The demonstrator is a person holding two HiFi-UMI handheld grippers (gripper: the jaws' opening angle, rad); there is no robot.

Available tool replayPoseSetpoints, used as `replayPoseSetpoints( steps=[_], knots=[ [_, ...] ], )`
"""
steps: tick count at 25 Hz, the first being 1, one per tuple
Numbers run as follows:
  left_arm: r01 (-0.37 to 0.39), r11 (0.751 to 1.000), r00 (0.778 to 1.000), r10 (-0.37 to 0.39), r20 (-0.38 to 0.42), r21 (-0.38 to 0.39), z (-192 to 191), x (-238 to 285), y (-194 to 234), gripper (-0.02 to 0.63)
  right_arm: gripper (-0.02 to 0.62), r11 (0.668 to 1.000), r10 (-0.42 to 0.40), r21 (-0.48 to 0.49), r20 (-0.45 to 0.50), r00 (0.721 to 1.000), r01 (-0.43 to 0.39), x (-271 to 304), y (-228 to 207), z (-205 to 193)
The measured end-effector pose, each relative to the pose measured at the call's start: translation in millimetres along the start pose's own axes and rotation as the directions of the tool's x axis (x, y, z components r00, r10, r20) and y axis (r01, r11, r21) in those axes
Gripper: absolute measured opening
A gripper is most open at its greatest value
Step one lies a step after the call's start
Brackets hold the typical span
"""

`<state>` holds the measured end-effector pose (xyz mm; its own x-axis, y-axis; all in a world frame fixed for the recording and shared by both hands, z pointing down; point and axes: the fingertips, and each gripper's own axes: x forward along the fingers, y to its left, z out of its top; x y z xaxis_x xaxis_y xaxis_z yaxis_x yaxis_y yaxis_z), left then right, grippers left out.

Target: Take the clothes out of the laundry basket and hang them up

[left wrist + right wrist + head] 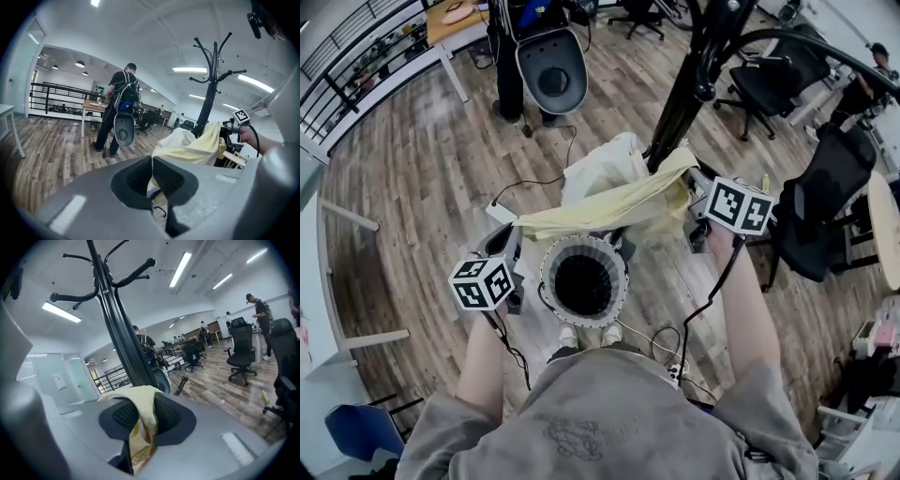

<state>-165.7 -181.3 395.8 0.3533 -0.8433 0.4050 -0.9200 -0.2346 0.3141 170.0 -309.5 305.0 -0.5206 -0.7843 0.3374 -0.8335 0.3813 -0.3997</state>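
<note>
A pale yellow cloth (609,208) hangs above the laundry basket (551,281), which is ribbed light grey round a black inside. Beyond the basket are a white garment (600,164) and a black coat stand (684,94); under it is a brown wood-plank floor (431,169). Beside it, the left gripper (516,234) and right gripper (692,192) carry cubes of black-and-white squares

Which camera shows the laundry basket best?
The head view: it looks straight down into the laundry basket, showing its round ribbed rim and dark inside, below the yellow garment. The two gripper views show the garment and coat stand, but no basket that I can make out.
</note>
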Motion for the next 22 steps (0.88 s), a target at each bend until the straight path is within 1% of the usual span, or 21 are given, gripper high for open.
replayPoseSetpoints(
  steps=[2, 6, 12, 15, 19, 22],
  knots=[
    [0.003, 1.0, 1.0, -0.003, -0.027, -0.012, -13.8, 1.6, 0.2, 0.008, 0.096, 1.0, -0.001, -0.001, -0.023, 1.0, 0.001, 0.1, 0.7, -11.2],
    [0.01, 1.0, 0.997, -0.011, -0.082, -0.013, -36.0, 6.6, -1.8, 0.012, 0.113, 0.999, -0.019, -0.036, -0.064, 0.998, 0.017, -5.5, 4.4, -29.0],
    [0.042, 0.999, 0.988, -0.041, -0.152, 0.003, -59.8, 14.4, -8.1, 0.034, 0.129, 0.993, -0.067, -0.103, -0.076, 0.995, 0.059, -14.5, 14.1, -62.0],
    [0.051, 0.999, 0.984, -0.049, -0.169, 0.007, -65.8, 16.1, -10.9, 0.034, 0.143, 0.991, -0.087, -0.104, -0.067, 0.994, 0.079, -18.4, 16.5, -73.8],
    [0.065, 0.998, 0.981, -0.06, -0.186, 0.02, -70.2, 19.2, -16.5, 0.035, 0.144, 0.991, -0.098, -0.092, -0.023, 0.995, 0.096, -21.2, 16.0, -80.0],
    [0.069, 0.997, 0.98, -0.063, -0.187, 0.025, -73.8, 20.7, -20.7, 0.042, 0.15, 0.989, -0.105, -0.102, 0.002, 0.995, 0.104, -20.2, 14.6, -82.0]
  ],
)
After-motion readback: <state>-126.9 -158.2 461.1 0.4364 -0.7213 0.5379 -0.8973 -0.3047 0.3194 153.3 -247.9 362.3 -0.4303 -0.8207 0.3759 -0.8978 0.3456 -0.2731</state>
